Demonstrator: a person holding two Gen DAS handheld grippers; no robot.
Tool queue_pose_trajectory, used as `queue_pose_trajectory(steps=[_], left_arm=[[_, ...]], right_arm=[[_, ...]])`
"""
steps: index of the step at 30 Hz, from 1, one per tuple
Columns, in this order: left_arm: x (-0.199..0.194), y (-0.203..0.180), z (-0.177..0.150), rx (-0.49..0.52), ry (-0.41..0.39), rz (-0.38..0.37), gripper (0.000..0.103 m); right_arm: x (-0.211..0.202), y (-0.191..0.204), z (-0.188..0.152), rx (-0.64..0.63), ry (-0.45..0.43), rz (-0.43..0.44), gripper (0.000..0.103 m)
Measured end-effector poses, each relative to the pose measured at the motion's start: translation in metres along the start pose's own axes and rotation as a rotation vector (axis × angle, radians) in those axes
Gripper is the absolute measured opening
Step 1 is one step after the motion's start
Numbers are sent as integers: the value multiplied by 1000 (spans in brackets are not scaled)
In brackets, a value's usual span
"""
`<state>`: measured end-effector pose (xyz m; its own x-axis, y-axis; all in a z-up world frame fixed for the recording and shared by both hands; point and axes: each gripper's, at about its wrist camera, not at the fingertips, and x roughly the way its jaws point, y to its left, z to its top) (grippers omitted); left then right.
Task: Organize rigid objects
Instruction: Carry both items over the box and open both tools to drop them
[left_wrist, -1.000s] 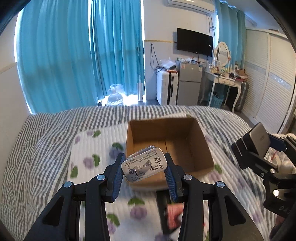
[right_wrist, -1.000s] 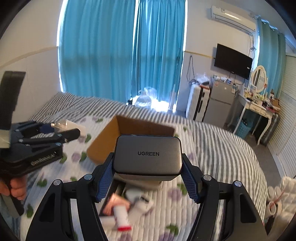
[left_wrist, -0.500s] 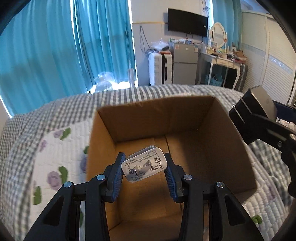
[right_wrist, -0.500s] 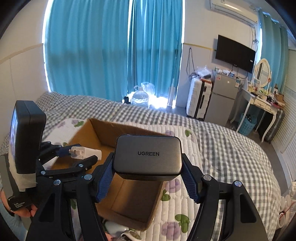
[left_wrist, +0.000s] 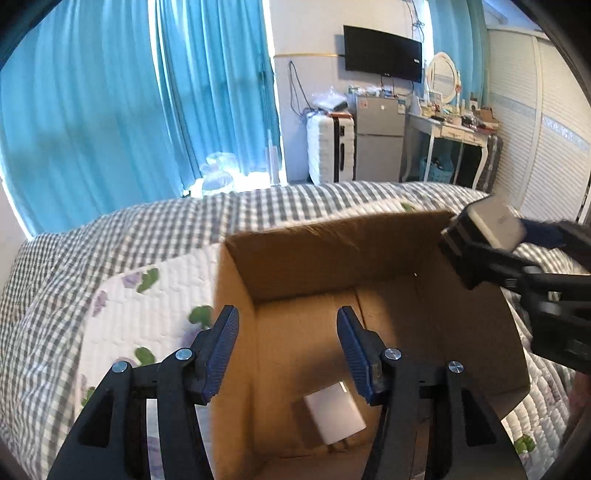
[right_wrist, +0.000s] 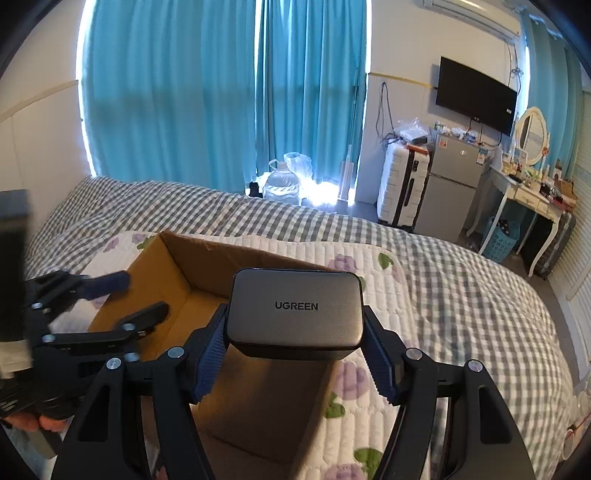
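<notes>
An open cardboard box (left_wrist: 332, 243) sits on the bed; it also shows in the right wrist view (right_wrist: 177, 258). My left gripper (left_wrist: 287, 345) is open and empty above the box's near left part. A small white charger (left_wrist: 334, 413) lies on the box floor below it. My right gripper (right_wrist: 293, 352) is shut on a grey UGREEN charger (right_wrist: 295, 314) and holds it over the box's right rim. That charger also shows in the left wrist view (left_wrist: 495, 223) at the right. The left gripper shows in the right wrist view (right_wrist: 125, 299) at the left.
The bed carries a grey checked cover (right_wrist: 461, 280) and a white floral quilt (left_wrist: 147, 306). Beyond the bed stand teal curtains (right_wrist: 221, 92), a white suitcase (right_wrist: 404, 188), a small fridge (right_wrist: 448, 192) and a dressing table (right_wrist: 528, 192).
My left gripper has opened and the white charger has dropped onto the box floor. My right gripper has moved in over the box with the UGREEN charger still held.
</notes>
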<state>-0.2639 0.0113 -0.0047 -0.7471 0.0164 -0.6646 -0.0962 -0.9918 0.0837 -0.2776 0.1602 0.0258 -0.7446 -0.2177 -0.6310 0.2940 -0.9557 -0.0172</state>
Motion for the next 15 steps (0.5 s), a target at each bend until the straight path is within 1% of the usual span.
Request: queue_pose_trajectory(steps=[1, 5, 6, 7, 8, 9, 10, 13, 15], left_arm=[[-2, 4, 1, -6, -2, 6, 58], [-9, 19, 0, -24, -17, 16, 58], [-11, 22, -1, -31, -18, 15, 58], [-13, 24, -2, -37, -18, 15, 58], [-18, 26, -3, -45, -20, 12, 58], [-22, 28, -4, -47, -21, 8, 59], [-27, 28, -4, -46, -21, 9, 63], [-47, 29, -4, -53, -41, 25, 72], [-71, 29, -3, -67, -56, 19, 75]], right_arm=[[10, -2, 5, 5, 7, 2, 67], [35, 2, 5, 18, 21, 2, 67], [38, 3, 4, 27, 26, 6, 67], [37, 4, 4, 33, 11, 1, 69], [32, 5, 4, 32, -9, -16, 78], [27, 6, 5, 29, -23, -27, 83], [19, 6, 6, 25, -38, -37, 85], [-12, 8, 14, 18, -54, -59, 85], [-43, 8, 20, 14, -63, -73, 85]])
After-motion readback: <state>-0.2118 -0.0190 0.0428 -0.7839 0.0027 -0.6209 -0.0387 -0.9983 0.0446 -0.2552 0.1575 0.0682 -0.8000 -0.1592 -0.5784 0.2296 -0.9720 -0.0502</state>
